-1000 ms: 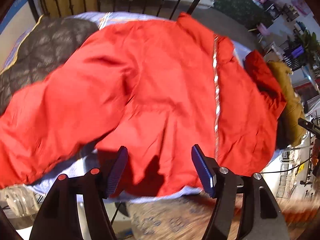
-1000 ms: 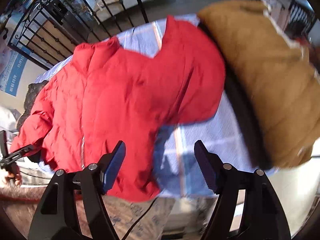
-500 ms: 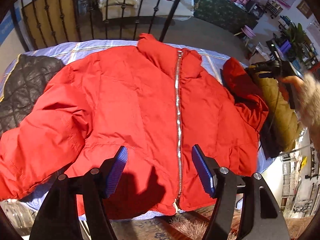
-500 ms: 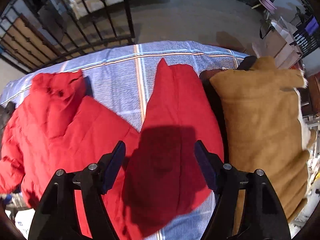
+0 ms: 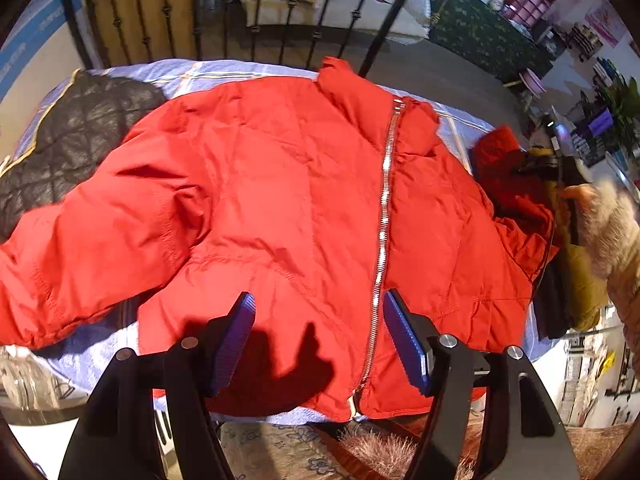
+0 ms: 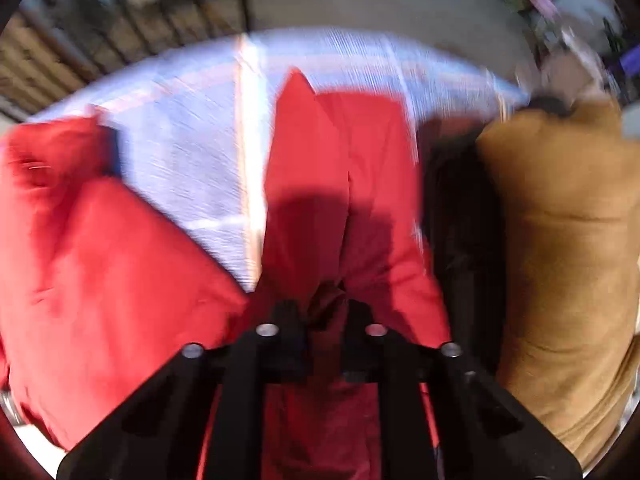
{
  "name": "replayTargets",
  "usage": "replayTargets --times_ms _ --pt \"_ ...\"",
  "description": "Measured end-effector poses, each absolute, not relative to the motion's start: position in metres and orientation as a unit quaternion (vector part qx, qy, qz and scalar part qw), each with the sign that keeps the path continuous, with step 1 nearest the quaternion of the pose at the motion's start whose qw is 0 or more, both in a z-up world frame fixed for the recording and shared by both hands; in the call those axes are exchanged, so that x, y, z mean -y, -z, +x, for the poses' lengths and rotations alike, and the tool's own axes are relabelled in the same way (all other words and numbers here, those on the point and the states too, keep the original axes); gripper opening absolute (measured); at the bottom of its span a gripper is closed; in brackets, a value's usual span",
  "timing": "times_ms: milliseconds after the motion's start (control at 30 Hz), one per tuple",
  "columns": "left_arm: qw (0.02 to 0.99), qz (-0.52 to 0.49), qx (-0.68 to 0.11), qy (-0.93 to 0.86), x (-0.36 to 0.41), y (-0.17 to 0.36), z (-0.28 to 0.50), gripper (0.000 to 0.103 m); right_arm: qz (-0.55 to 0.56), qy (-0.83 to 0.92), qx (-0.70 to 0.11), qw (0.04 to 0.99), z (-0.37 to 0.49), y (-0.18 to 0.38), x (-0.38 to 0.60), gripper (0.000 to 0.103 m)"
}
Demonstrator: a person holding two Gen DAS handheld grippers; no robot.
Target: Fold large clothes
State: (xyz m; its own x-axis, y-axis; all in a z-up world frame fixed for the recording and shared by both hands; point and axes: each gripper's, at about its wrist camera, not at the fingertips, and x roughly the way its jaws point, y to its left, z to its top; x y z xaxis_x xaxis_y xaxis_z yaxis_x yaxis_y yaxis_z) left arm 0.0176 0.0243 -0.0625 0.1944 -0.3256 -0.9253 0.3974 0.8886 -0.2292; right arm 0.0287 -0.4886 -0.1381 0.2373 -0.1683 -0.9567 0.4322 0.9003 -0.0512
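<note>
1. Behind the bed [image 5: 460, 124] runs a black iron railing [image 5: 280, 12], with cluttered shelves off to the right. From the left wrist view, a red jacket [image 5: 300, 208] lies front up and zipped across the blue checked sheet, one sleeve [image 5: 80, 240] sprawled toward the left edge over a dark quilted coat [image 5: 80, 132]. The left gripper [image 5: 320, 340] hovers above the hem, its fingers apart with nothing between them.

2. From the right wrist view, blurred, the right gripper [image 6: 326, 312] is closing its fingers on the other sleeve [image 6: 340, 184]; red cloth sits bunched between them, so I judge it gripped. A tan garment [image 6: 560, 260] lies just beside that sleeve.

3. The jacket looks puffy, light and soft, with a slick shell, so I would expect it to spring back and slide. Cuffs, hem corners and seams look like the surest places to pinch; a shallow grip on the padding may slip.
</note>
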Motion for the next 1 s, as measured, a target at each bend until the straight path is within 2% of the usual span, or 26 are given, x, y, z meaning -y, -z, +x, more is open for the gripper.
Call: replayTargets --times_ms 200,300,400,533,633,767,867,1000 --pt "0.758 0.058 -0.574 0.303 0.026 0.057 0.025 0.065 0.168 0.198 -0.353 0.899 -0.088 -0.049 0.484 0.004" --pt "0.746 0.064 -0.573 0.333 0.049 0.058 0.023 0.065 0.182 0.237 -0.280 0.912 -0.157 -0.101 0.486 0.004" --pt "0.733 0.072 -0.573 0.359 0.066 0.061 0.016 0.065 0.230 0.269 -0.259 0.899 -0.215 -0.099 0.494 0.004" --pt "0.716 0.098 -0.584 0.369 0.077 0.076 0.003 0.065 0.325 0.323 -0.278 0.845 -0.276 -0.035 0.510 0.004" --pt "0.712 0.104 -0.585 0.373 0.073 0.078 0.001 0.065 0.343 0.349 -0.279 0.826 -0.296 -0.005 0.514 0.004" --pt "0.721 0.097 -0.580 0.366 0.063 0.073 0.005 0.065 0.342 0.342 -0.260 0.835 -0.280 -0.010 0.517 0.004" --pt "0.729 0.087 -0.578 0.356 0.050 0.068 0.013 0.065 0.297 0.320 -0.255 0.863 -0.252 -0.027 0.510 0.004" --pt "0.742 0.069 -0.572 0.343 0.032 0.063 0.016 0.065 0.239 0.252 -0.246 0.905 -0.176 -0.052 0.477 0.004"
